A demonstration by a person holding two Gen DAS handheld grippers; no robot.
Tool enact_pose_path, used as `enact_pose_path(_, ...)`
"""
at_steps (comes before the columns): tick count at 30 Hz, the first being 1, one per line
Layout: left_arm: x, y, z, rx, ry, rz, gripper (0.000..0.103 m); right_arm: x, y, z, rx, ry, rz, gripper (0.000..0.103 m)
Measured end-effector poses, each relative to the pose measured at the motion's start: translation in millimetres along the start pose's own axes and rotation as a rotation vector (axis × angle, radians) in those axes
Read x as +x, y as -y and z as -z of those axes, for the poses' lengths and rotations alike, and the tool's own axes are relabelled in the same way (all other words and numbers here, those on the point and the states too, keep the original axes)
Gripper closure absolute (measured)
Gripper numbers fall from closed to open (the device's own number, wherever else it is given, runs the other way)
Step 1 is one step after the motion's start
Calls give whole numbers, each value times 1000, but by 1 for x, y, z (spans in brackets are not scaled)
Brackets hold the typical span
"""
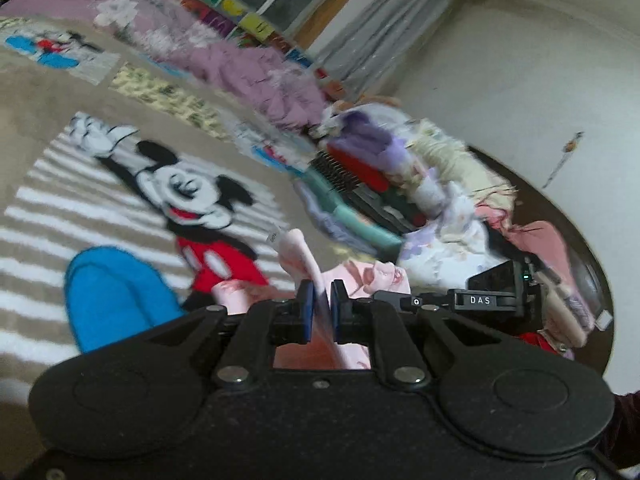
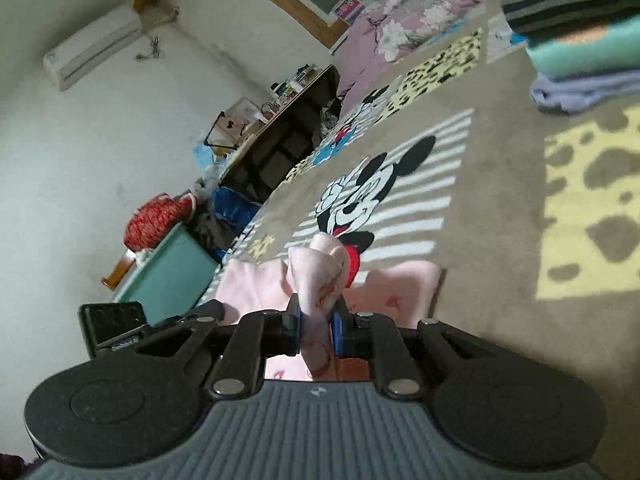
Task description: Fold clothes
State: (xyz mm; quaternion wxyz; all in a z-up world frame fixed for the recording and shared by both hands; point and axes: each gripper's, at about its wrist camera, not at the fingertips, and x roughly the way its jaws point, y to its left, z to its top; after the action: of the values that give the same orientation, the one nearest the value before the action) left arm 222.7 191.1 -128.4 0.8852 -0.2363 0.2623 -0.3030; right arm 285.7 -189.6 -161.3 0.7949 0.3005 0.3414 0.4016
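- Left gripper [image 1: 320,307] clamped on a thin edge of the pink garment [image 1: 360,280], right gripper [image 2: 316,322] clamped on a bunched fold; garment low over the blanket [image 2: 500,216].
- Could slip from the thin pinch under uneven pull.
- Might land creased, given the bunching.

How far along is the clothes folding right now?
Done: some folded clothes sit stacked on the blanket. In hand: both tongs, left and right, grip the pink garment mid-fold. Left: the unfolded heap beyond.
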Motion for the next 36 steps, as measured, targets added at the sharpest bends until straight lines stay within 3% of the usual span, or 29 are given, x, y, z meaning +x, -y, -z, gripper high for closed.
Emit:
enact_pose_path(2, 6, 0, 1, 3, -39, -62, 94, 7, 3, 3, -6, -14, 90, 83)
enact_pose_path(3, 7, 2, 2, 5, -52, -59, 84, 7, 5, 5, 4, -14, 106, 82)
enact_pose_path(4, 6, 3, 2, 8, -55, -57, 67, 7, 5, 6, 5, -9, 98, 79)
enact_pose_path(6, 4, 6, 2, 18, -46, -53, 58, -1, -1, 5, -10, 25, 98, 55)
enact_pose_path(8, 5, 6, 3, 20, -46, -69, 59, -11, -3, 5, -14, 56, 92, 42)
enact_pose_path(10, 10, 5, 5, 18, -57, -100, 86, -13, -6, 6, -39, 65, 108, 50)
enact_pose_path(11, 12, 5, 5, 18, -63, -115, 89, -11, -5, 7, -62, 53, 128, 68)
enact_pose_path(12, 13, 7, 6, 24, -61, -121, 99, -9, -4, 7, -72, 48, 132, 84)
enact_pose_path(15, 5, 14, 3, 49, -3, -112, 101, -7, -4, 5, -67, 81, 90, 95)
enact_pose_path(17, 3, 14, 1, 45, 11, -112, 101, -8, -4, 0, -58, 106, 78, 95)
enact_pose_path(19, 13, 10, 4, 39, -36, -161, 101, -5, -1, -6, -41, 103, 110, 95)
enact_pose_path(21, 22, 9, 7, 53, -76, -198, 101, 5, 12, -4, -6, 48, 158, 86)
enact_pose_path(25, 18, 17, 6, 102, -54, -239, 97, 1, 6, -5, -40, 108, 187, 73)
enact_pose_path(28, 12, 28, 3, 176, -9, -279, 94, -6, -15, -9, -184, 164, 245, 71)
enact_pose_path(30, 14, 36, 3, 243, 11, -288, 94, -5, -31, -9, -288, 158, 228, 71)
enact_pose_path(32, 26, 37, 4, 263, -17, -294, 94, 3, -46, -8, -389, 130, 204, 71)
enact_pose_path(33, 33, 37, 4, 273, -31, -296, 89, 8, -51, -8, -429, 116, 210, 71)
enact_pose_path(36, 57, 30, 6, 268, -123, -333, 87, 30, -44, -5, -433, 43, 298, 73)
